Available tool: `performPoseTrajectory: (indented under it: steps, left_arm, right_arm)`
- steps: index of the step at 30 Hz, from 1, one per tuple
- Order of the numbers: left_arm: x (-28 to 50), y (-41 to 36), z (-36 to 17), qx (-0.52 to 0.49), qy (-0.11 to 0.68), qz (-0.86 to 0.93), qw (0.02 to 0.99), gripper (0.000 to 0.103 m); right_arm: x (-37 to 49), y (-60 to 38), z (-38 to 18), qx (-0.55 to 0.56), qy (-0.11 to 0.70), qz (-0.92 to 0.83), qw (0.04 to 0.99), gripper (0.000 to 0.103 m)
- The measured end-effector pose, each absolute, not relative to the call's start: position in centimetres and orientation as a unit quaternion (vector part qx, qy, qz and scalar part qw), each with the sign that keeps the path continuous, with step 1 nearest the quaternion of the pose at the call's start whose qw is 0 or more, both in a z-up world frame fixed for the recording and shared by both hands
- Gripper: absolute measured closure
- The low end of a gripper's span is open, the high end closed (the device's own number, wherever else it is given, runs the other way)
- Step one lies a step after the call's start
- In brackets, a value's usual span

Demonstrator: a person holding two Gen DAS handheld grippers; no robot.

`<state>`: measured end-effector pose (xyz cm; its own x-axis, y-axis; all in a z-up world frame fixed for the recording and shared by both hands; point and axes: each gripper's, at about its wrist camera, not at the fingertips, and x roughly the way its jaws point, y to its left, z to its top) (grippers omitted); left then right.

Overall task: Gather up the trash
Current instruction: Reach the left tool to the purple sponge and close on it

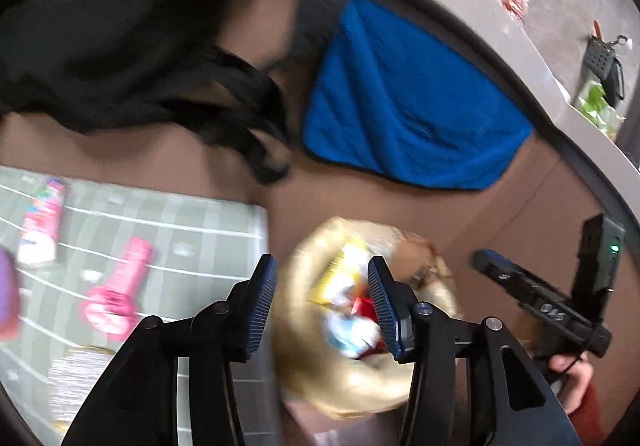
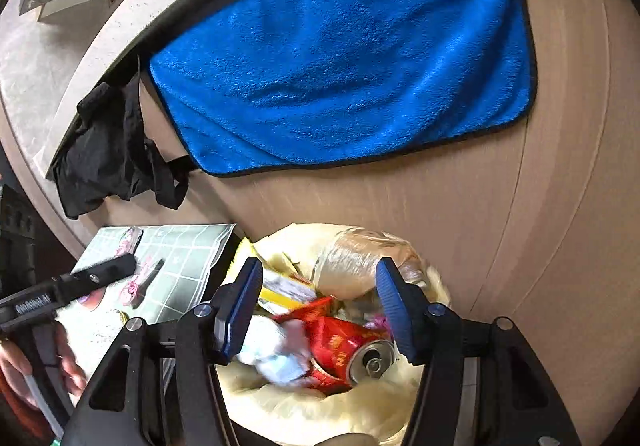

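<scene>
A blue towel and a black cloth hung well beyond the jaws. Both the left gripper and the right gripper stood wide, gripping nothing, over the yellow-lined trash bin. Between the right jaws lay a red can, its top end toward the camera, and a clear plastic bottle.

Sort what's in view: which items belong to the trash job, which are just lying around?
Job:
- lined bin
- red can
- clear plastic bottle
- yellow wrapper
- pink tubes on the gridded mat, possibly next

Lying about:
- blue towel
- black cloth
</scene>
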<state>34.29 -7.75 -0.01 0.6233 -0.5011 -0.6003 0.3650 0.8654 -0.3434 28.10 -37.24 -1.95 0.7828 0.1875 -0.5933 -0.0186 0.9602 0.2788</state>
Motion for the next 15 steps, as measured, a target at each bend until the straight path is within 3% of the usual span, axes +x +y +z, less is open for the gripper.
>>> performPoseTrajectory:
  steps: [9, 15]
  left_arm:
    - [30.5, 4.2, 4.4, -0.076, 0.298, -0.132, 0.942, 0.055]
    - [27.7, 12.5, 5.7, -0.090, 0.274, -0.073, 0.955, 0.055]
  right_arm:
    - [25.8, -30.9, 2.1, 0.088, 0.258, 0.093, 0.958, 0.047]
    - [26.7, -22.8, 2.0, 0.046, 0.274, 0.158, 0.947, 0.047]
